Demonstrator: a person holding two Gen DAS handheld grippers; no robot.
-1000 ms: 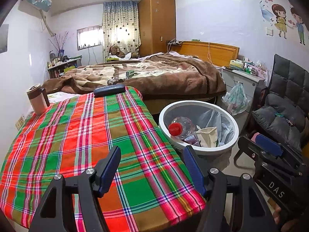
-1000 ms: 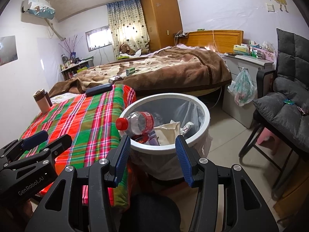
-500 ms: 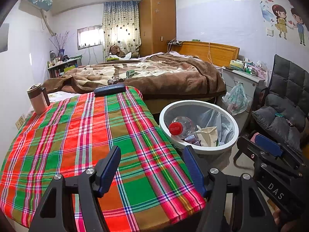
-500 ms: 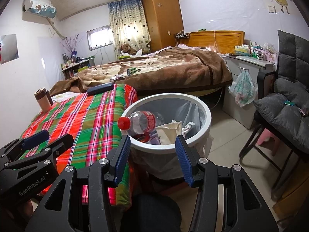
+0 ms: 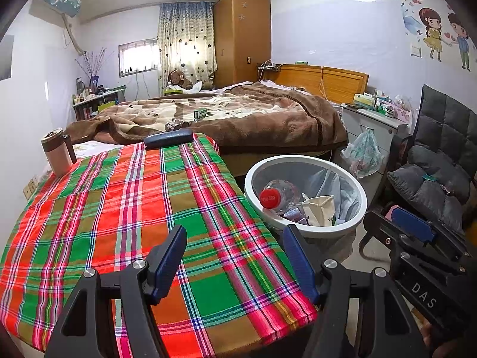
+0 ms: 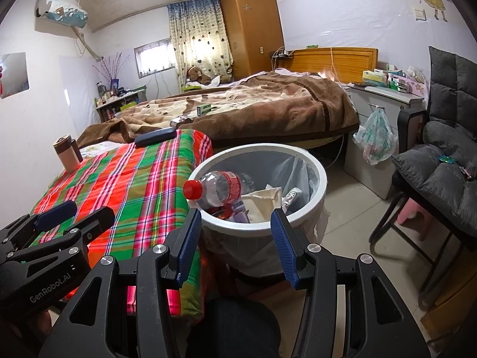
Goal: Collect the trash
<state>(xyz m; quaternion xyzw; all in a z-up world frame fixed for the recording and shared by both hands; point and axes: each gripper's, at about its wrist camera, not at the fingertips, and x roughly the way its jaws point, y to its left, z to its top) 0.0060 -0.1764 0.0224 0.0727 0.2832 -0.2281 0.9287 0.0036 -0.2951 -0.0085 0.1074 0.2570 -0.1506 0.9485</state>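
A white round trash bin [image 5: 356,189] [image 6: 319,176] stands on the floor right of the plaid table. Inside lie a clear plastic bottle with a red cap [image 5: 278,195] [image 6: 219,186], a cream paper bag [image 5: 322,210] [image 6: 263,198] and smaller scraps. My left gripper [image 5: 235,256] is open and empty, low over the plaid tablecloth [image 5: 134,208] near its front right corner. My right gripper [image 6: 237,238] is open and empty, just in front of the bin's near rim. Each gripper shows at the other view's edge [image 5: 417,250] [image 6: 56,238].
A tan travel mug [image 5: 58,153] and a dark case [image 5: 168,138] sit at the table's far side. A bed with a brown blanket [image 5: 238,116] lies beyond. A grey padded chair [image 6: 441,164], a nightstand with a hanging plastic bag [image 6: 377,137] stand right.
The right gripper has risen and drawn slightly nearer the bin. The left gripper has barely moved. Both stay open.
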